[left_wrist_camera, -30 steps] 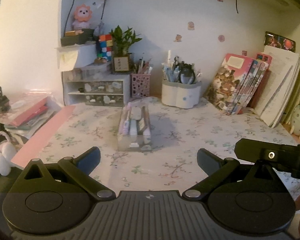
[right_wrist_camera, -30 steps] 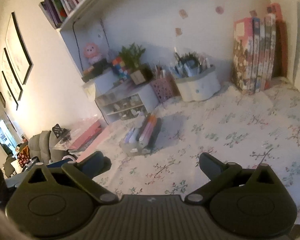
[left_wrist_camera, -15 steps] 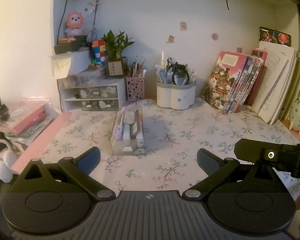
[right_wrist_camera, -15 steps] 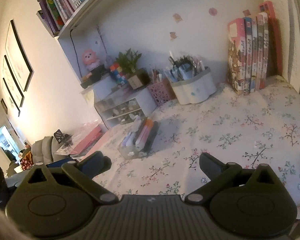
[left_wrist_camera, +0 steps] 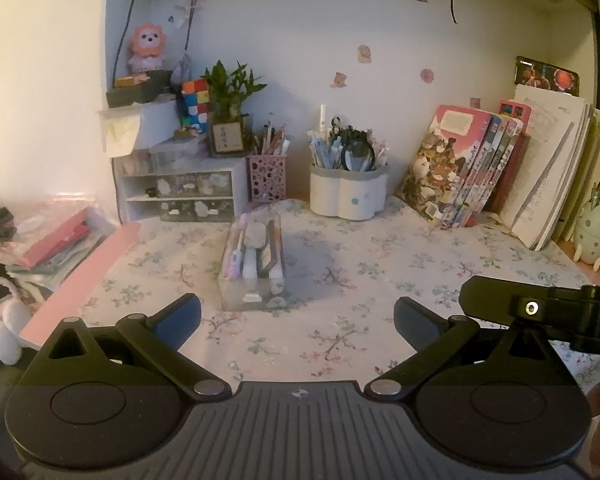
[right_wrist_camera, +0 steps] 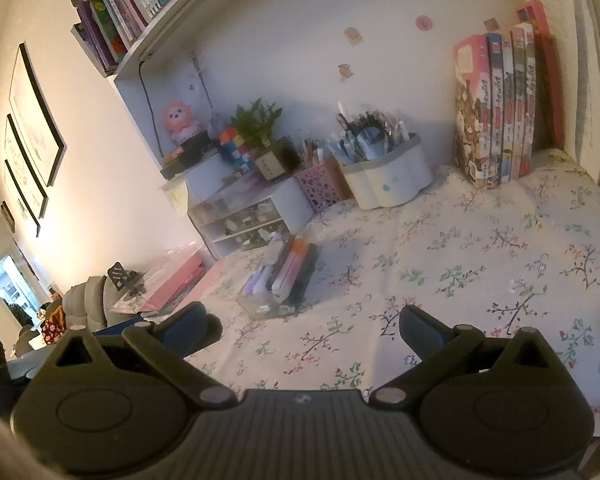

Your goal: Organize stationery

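Item: clear pen tray (left_wrist_camera: 253, 268), loaded with pens and an eraser, resting on the floral tablecloth (left_wrist_camera: 380, 264) in mid-desk. Bearing from the left gripper (left_wrist_camera: 297, 314): about 11 o'clock, near, just beyond the fingertips. Bearing from the right gripper (right_wrist_camera: 302, 328): about 11 o'clock too, somewhat farther off. Long axis: runs 12 to 6, short end toward the left gripper. Gripper condition: both spread wide, nothing held. Nearer tool, by estimate: the left. Behind, at 12 to 1 o'clock: white pen holder (left_wrist_camera: 348, 194), pink mesh cup (left_wrist_camera: 267, 178), both well apart from the tray.
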The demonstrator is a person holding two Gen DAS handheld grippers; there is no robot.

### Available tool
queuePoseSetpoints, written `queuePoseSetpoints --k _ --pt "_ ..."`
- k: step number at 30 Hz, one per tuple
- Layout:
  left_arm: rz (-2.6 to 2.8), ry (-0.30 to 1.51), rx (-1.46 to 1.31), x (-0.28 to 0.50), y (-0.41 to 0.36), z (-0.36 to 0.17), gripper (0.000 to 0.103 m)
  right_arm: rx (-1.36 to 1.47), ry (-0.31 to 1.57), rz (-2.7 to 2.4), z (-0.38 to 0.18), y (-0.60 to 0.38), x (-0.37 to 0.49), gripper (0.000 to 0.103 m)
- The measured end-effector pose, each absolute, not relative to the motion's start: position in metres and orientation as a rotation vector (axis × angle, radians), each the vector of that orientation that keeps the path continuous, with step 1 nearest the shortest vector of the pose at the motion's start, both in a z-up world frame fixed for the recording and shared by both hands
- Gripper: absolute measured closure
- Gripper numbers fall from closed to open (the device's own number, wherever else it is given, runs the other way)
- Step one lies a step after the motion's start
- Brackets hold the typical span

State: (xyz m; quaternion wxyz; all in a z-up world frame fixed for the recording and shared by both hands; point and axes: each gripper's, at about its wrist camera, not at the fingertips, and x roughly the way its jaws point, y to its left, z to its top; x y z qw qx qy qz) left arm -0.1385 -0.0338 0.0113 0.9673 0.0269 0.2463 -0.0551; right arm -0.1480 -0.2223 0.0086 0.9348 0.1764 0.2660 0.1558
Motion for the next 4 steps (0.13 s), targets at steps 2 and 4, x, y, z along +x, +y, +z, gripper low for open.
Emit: queuePoseSetpoints --k 2,4 --pt "-0.110 0.502 0.056 -0.1376 -0.0344 0.0110 0.005 0.356 0.544 0.315 0.0081 -0.2222 -0.1477 0.024" --pt "-0.108 0.504 0.052 -0.1376 -0.0345 0.0109 0.005 0.363 0.550 0.317 0.0077 -0.2227 -0.1468 0.024"
